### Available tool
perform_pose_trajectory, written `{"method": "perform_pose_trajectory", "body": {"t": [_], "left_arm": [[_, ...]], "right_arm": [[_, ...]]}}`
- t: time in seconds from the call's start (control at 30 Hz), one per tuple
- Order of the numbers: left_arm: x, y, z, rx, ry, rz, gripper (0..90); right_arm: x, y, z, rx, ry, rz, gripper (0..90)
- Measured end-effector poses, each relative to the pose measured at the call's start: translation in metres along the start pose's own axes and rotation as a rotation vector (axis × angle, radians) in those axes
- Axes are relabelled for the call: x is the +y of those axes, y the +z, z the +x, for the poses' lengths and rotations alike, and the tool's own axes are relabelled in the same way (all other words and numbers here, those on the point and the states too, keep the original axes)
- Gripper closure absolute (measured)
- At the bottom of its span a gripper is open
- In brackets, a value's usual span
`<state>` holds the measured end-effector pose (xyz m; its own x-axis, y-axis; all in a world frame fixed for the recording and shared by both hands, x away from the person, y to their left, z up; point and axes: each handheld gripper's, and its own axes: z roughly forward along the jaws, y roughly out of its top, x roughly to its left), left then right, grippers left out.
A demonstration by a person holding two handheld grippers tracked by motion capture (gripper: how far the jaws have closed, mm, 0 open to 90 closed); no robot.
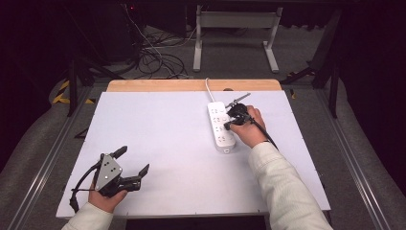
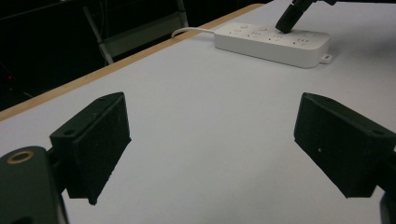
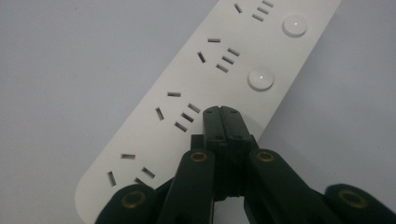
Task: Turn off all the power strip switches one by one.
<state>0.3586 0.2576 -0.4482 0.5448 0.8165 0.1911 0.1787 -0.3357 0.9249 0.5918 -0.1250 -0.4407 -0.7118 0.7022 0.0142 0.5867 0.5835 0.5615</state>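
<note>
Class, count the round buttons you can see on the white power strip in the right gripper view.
2: one button near the top, one mid-strip; the right hand-held gripper may hide more.

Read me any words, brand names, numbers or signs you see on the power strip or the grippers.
None can be read: the white power strip bears socket slots and round buttons, no lettering.
The right gripper and left gripper carry no markings.
</note>
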Motion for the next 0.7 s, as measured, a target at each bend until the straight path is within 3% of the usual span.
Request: {"method": "perform_pose_trajectory", "body": {"t": [0.07,0.1,0.17,0.23,0.4,0.53,0.7], "left_arm": [[0.000,0.000,0.000,0.002,0.003,-0.001,11.3],[0.000,0.000,0.001,0.002,-0.001,-0.001,11.3],[0.000,0.000,0.001,-0.001,-0.006,0.005,11.3],[-0.001,0.002,0.002,-0.001,-0.010,0.007,11.3],[0.000,0.002,0.001,0.001,-0.003,0.006,11.3],[-0.001,0.002,0.001,-0.001,-0.009,0.007,11.3],[-0.001,0.001,0.003,0.000,-0.002,0.008,11.3]], "right_arm": [[0.001,0.000,0.002,-0.014,-0.021,0.000,90.0],[0.002,-0.001,0.004,-0.027,-0.062,0.000,90.0],[0.006,-0.012,0.008,-0.046,-0.101,-0.082,90.0],[0.009,-0.021,0.008,-0.009,-0.078,-0.151,90.0],[0.008,-0.015,0.007,-0.019,-0.098,-0.125,90.0],[0.011,-0.018,0.005,-0.020,-0.077,-0.174,90.0],[0.013,-0.018,0.000,-0.030,-0.055,-0.185,90.0]]}}
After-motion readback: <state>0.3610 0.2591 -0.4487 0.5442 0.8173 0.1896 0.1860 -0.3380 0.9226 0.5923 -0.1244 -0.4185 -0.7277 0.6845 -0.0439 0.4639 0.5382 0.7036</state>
